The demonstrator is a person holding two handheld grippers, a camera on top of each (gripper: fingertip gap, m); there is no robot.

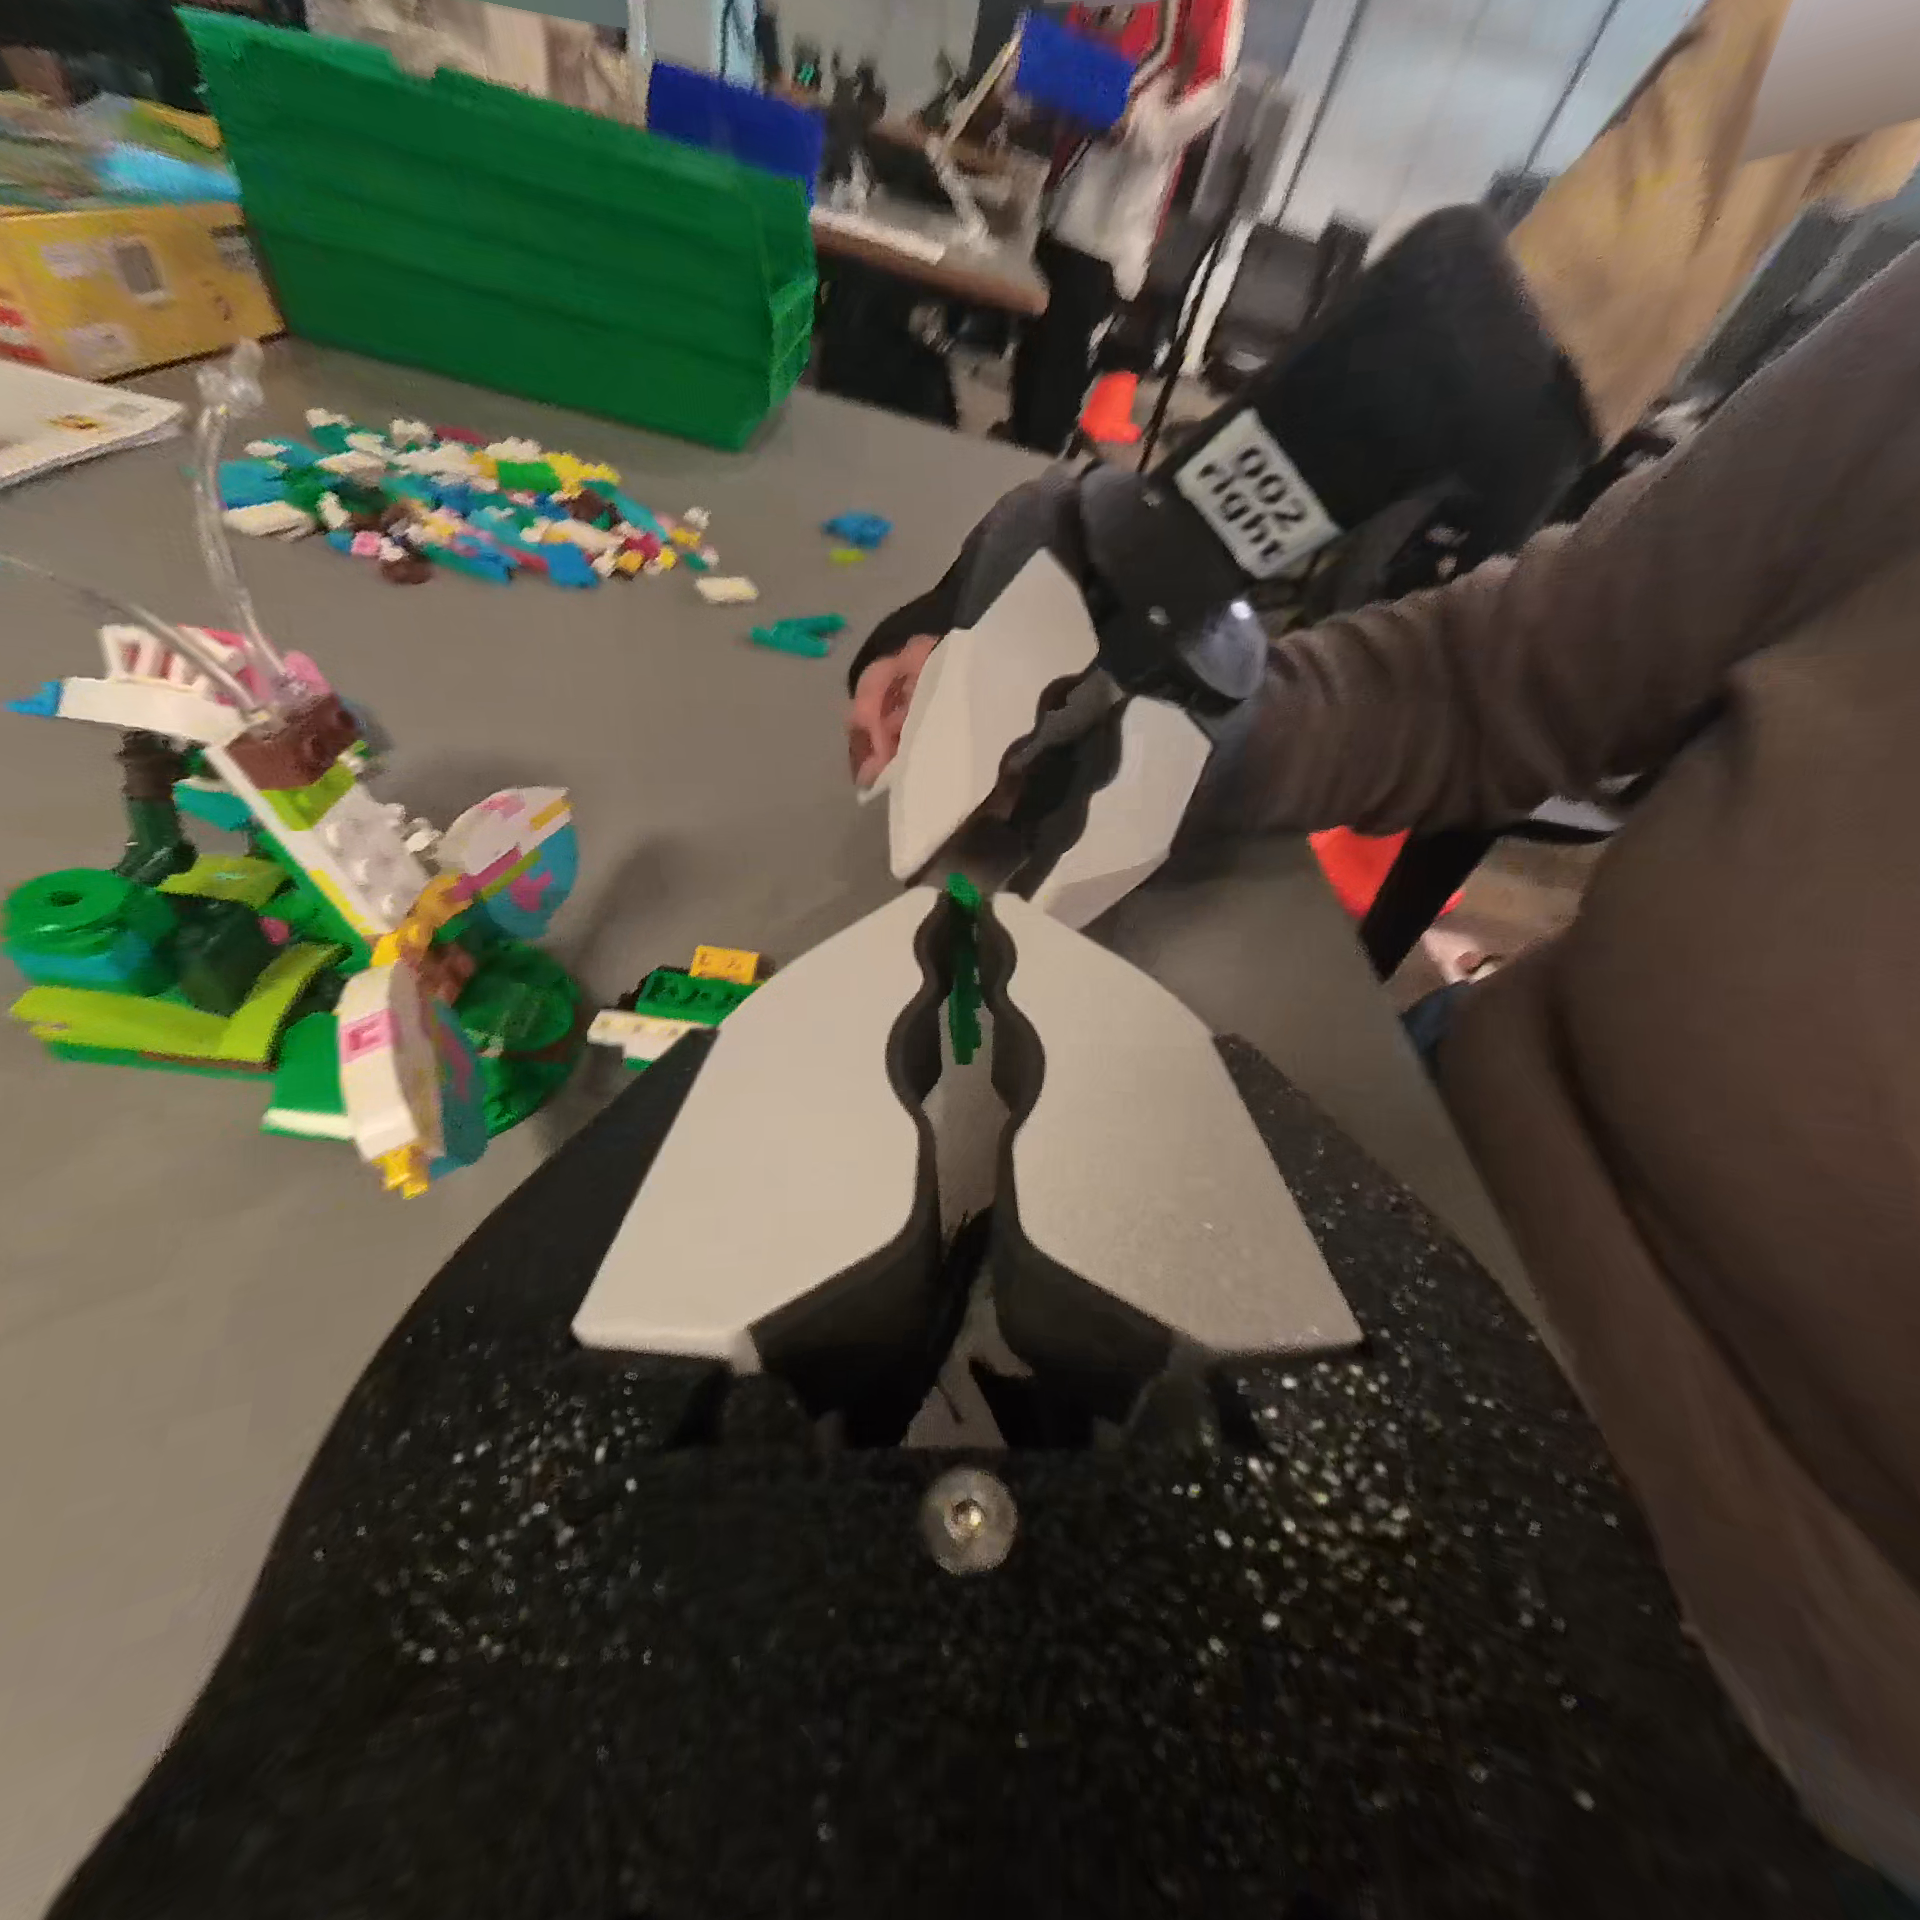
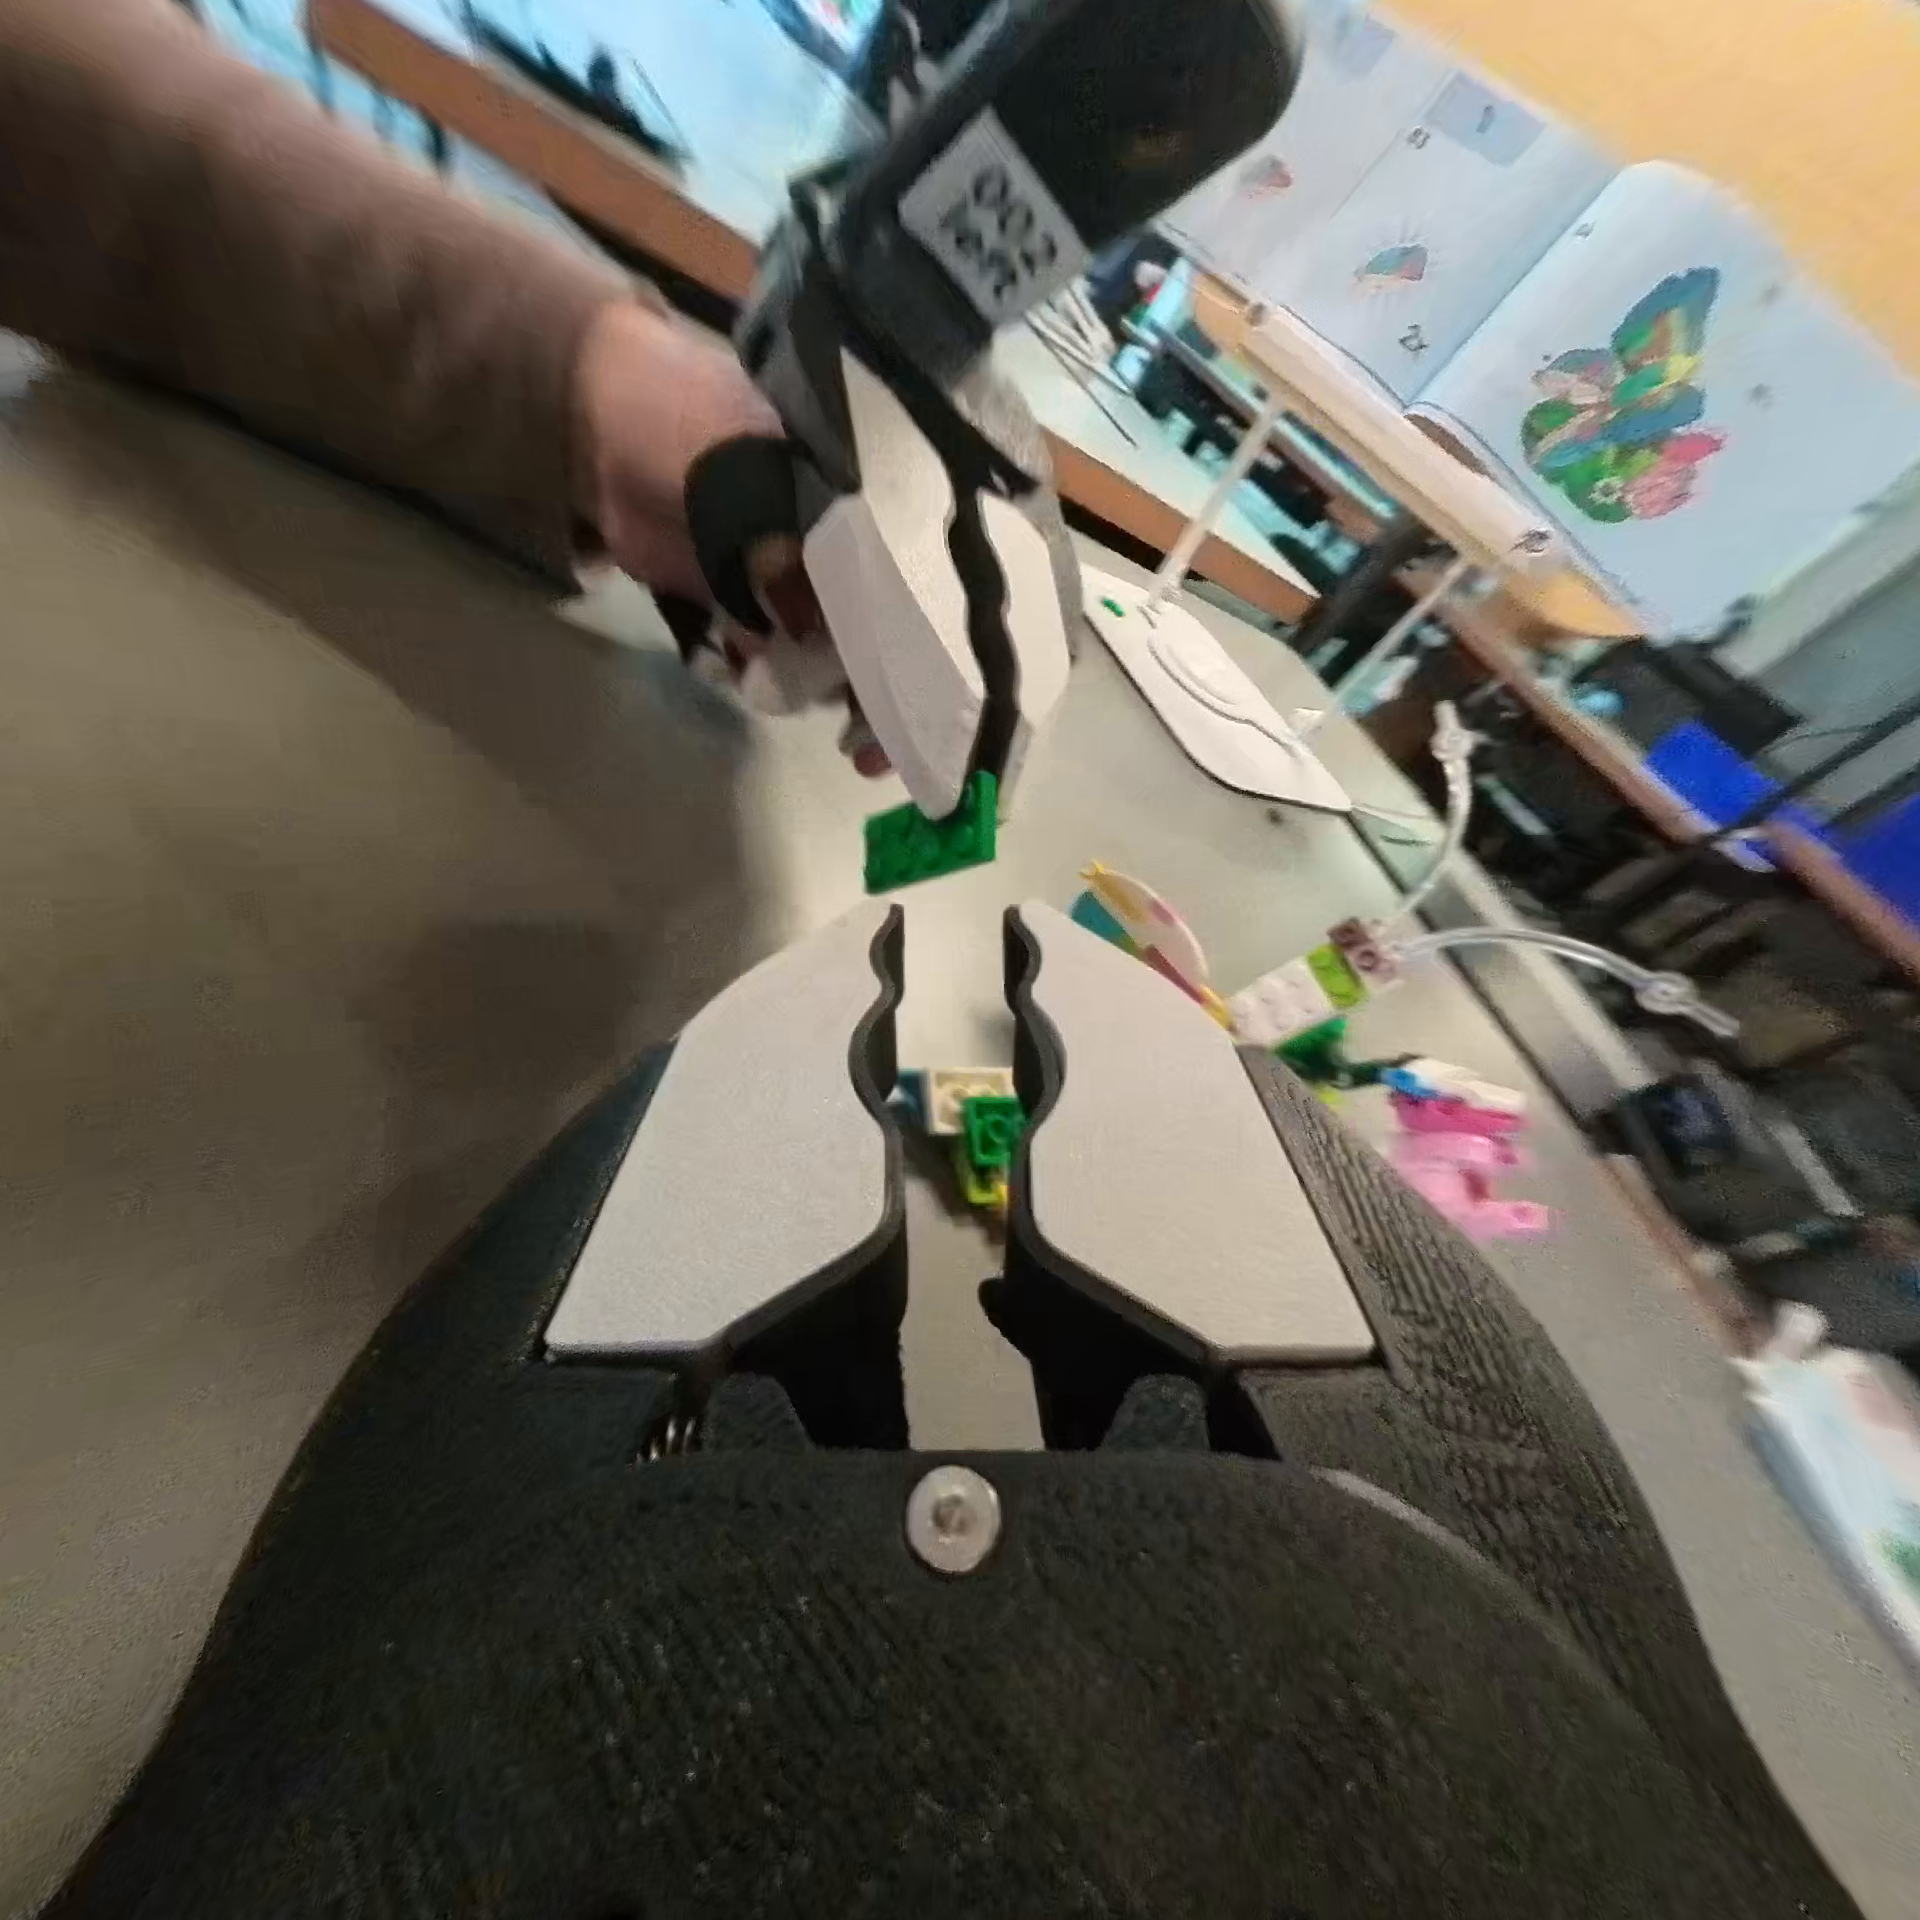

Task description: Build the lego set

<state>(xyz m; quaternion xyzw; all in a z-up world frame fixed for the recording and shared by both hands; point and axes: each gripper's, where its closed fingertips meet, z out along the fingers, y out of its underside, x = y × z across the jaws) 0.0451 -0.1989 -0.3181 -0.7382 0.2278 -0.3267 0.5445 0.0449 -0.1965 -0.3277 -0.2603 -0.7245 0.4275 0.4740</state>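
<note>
1. Gripping a thin green plate edge-on, the left gripper has its fingers closed on the piece; the right wrist view shows the same green plate hanging flat-faced from that gripper's tips, clear of the table.
2. Facing it, the right gripper has its fingers parted with nothing between them. Its tips sit just beside the plate, and in the left wrist view they look to be at the plate's far end, though contact cannot be told.
3. Beyond the fingers, a few small loose bricks lie on the grey table, near the left gripper.
4. To the left stands the half-built model, with green base parts, white and pink curved pieces and a clear tube rising from it.
5. Farther off lies the pile of loose pieces, still large, so by my reading much building is left.
6. Both grippers are raised above the table and angled toward each other, a brown sleeve reaching in from the right. This looks like a handover or regrip before the plate goes on the model.
</note>
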